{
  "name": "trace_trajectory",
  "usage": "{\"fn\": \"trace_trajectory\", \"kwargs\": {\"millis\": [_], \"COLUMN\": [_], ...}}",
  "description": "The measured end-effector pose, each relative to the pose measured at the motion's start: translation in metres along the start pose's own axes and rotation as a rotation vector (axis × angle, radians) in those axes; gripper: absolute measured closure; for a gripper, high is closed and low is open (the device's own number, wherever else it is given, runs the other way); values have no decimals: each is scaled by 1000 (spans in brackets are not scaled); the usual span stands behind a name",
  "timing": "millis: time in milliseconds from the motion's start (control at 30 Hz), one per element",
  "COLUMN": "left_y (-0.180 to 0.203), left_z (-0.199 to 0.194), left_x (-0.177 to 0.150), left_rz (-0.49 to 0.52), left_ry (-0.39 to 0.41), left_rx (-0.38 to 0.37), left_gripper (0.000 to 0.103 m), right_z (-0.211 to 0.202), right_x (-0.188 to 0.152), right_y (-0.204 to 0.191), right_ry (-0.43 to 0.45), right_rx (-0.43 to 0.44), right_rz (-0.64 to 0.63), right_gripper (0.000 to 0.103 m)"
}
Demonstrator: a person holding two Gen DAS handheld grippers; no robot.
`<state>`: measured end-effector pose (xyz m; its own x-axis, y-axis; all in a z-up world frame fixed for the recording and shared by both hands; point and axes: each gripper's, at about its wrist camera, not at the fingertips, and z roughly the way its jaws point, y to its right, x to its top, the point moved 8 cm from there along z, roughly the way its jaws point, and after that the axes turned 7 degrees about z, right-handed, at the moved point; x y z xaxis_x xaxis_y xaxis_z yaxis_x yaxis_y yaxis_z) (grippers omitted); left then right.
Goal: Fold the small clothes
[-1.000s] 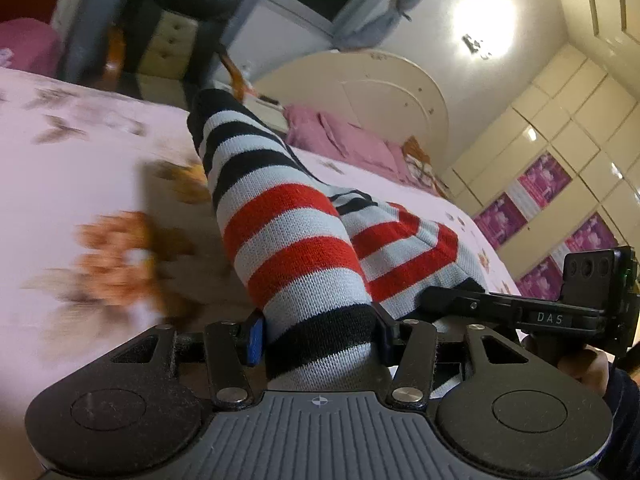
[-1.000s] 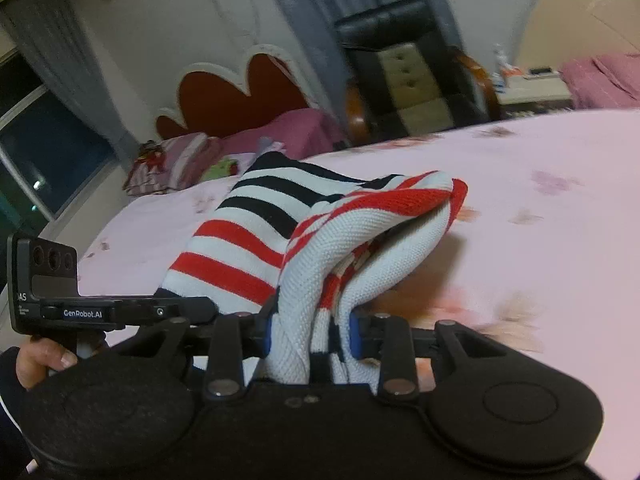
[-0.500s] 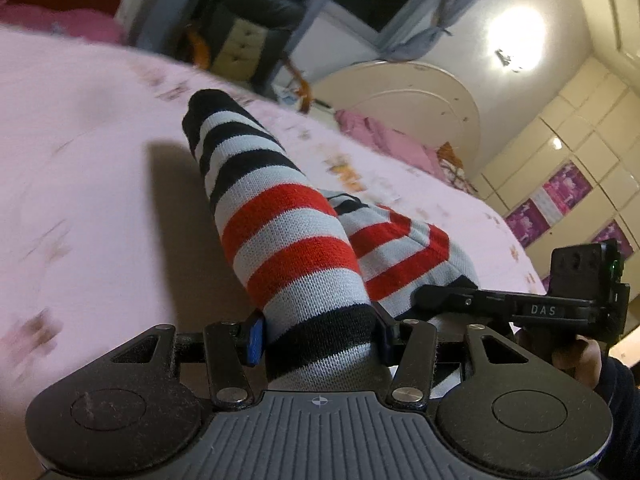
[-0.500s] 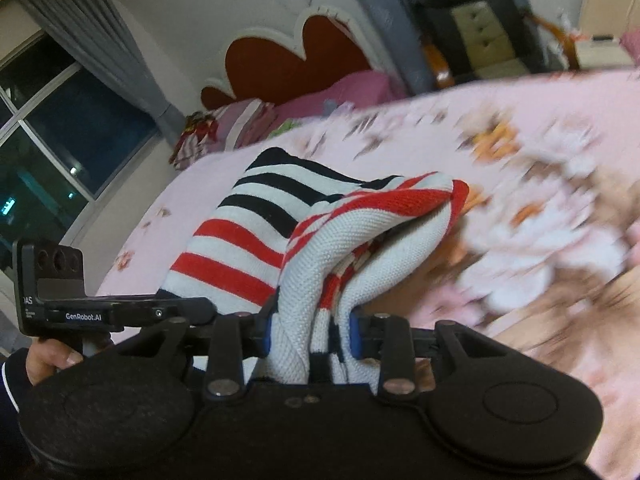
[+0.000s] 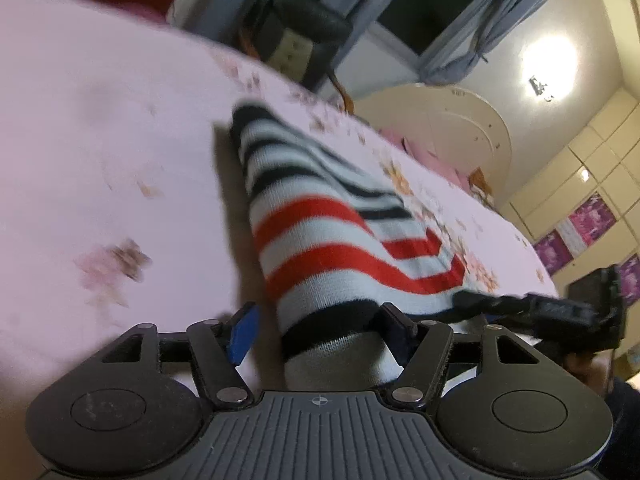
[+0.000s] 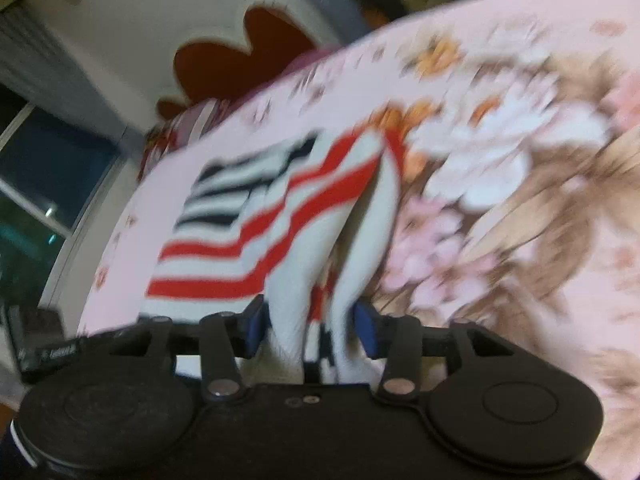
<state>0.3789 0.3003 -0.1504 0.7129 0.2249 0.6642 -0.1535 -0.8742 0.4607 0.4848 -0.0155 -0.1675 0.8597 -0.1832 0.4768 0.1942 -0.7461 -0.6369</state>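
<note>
On the pink floral bedspread (image 5: 100, 128) we have the striped sock (image 5: 320, 236) lying flat. Our left gripper (image 5: 316, 332) and right gripper (image 6: 310, 328) have just been opening; both jaws now stand loose around its near end.

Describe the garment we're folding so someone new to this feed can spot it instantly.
Start at the pink floral bedspread that fills both views. On it, stretching away from both claws, lies the striped sock. It is the only knit item there: pale bands crossed by black stripes at the far end and red ones nearer the cameras.
</note>
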Motion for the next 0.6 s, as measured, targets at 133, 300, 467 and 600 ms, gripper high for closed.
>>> {"fn": "trace_trajectory", "kwargs": {"millis": [133,300,467,600], "left_y": [16,52,55,54], "left_z": [-13,25,42,42], "left_x": [32,45,43,39], "left_rz": [106,262,258,266], "left_ry": [75,2,-29,-22], "left_rx": [52,48,40,44], "left_gripper": [49,49,49,49], "right_z": [-32,2,41,39], "right_x": [19,30,24,30], "right_y": [-19,-52,-30,-8], "right_ry": [132,130,59,44], "right_rx": [-73,-123,-312,-315], "right_rz": [-152,-308,-434,-384], "right_gripper": [86,86,102,103]}}
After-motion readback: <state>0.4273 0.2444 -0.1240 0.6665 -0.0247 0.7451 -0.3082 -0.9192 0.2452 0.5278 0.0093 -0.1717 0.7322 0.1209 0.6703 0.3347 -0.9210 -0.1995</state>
